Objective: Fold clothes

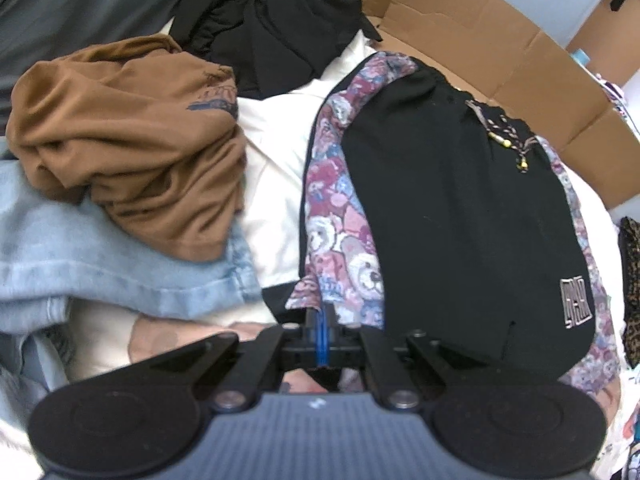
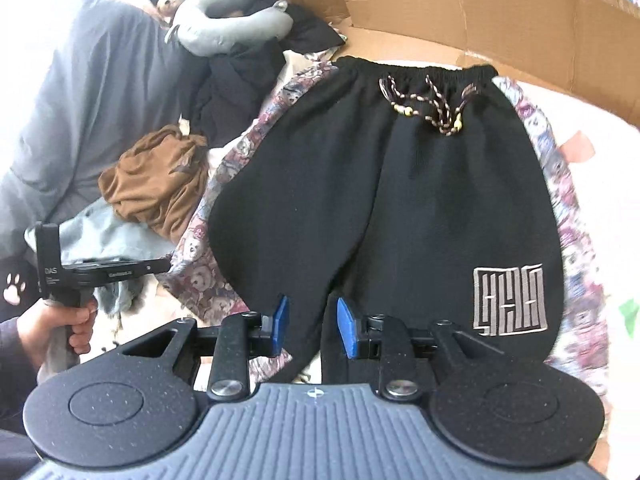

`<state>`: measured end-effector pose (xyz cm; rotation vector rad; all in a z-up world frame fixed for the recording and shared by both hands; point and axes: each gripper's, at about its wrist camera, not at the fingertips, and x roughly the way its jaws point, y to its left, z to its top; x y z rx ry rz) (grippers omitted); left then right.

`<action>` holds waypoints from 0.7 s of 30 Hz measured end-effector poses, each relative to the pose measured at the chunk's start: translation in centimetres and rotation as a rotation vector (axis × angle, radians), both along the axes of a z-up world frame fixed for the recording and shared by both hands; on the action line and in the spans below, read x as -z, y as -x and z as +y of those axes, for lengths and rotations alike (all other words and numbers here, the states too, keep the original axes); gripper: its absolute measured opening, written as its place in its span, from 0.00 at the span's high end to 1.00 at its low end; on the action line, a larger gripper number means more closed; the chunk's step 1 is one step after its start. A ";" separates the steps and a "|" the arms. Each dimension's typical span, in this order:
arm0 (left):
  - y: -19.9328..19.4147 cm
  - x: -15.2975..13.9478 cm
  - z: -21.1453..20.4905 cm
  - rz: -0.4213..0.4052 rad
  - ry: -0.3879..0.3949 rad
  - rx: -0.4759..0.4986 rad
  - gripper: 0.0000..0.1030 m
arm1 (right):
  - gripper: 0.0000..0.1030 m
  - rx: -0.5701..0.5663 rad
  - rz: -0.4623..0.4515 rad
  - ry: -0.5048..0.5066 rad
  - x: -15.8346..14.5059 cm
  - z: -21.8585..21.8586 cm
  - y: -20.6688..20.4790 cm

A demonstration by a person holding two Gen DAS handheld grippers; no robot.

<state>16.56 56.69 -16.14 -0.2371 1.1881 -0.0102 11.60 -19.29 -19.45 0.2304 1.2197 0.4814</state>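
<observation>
Two grippers work over one garment. The black shorts (image 2: 384, 200) lie flat on a cream sheet (image 1: 276, 168), waistband at twelve o'clock in the right wrist view, with a braided drawstring (image 2: 428, 104) knotted just below the elastic and a grey square logo (image 2: 508, 300) at about four o'clock on the fabric. Bear-print side panels (image 2: 216, 248) run down both outer edges.

The right gripper (image 2: 313, 326) sits at six o'clock of its own view, its blue pads (image 2: 345, 326) parted a narrow way, with the lower hem of the shorts lying in the gap between them (the cloth looks loose there, not pinched).

The left gripper (image 1: 323, 332) has its blue pads pressed together, closed on the bottom corner of the bear-print panel at the shorts' edge. From the right wrist view the same tool appears at nine o'clock, held in a hand (image 2: 60, 332) wrapped round its grip.

Other laundry is heaped at nine to eleven o'clock in the left wrist view: a crumpled brown shirt (image 1: 132, 140) resting on pale blue denim (image 1: 120, 272), and a bunched black garment (image 1: 272, 28) beyond it at twelve. A grey plush toy (image 2: 224, 16) lies at eleven o'clock in the right view, against a grey quilt (image 2: 92, 92). Flattened cardboard (image 2: 480, 12) borders the sheet from twelve to two o'clock.
</observation>
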 end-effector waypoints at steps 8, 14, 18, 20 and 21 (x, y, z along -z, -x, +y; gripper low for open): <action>1.8 -1.5 -2.3 -0.016 -0.002 0.051 0.99 | 0.57 0.066 -0.003 0.024 -2.1 -0.2 1.7; 3.1 -1.1 -3.7 -0.032 0.008 0.092 0.99 | 0.56 0.090 0.006 0.096 -2.2 1.5 4.3; 4.2 0.1 -3.7 -0.002 0.032 0.079 1.00 | 0.56 0.206 0.034 0.008 -1.3 1.5 5.9; 5.0 0.9 -3.5 0.021 0.038 0.075 1.00 | 0.56 0.305 0.060 -0.068 -0.8 0.8 6.6; 5.4 1.1 -3.3 0.030 0.038 0.073 0.99 | 0.56 0.354 0.056 -0.103 -0.8 0.4 6.9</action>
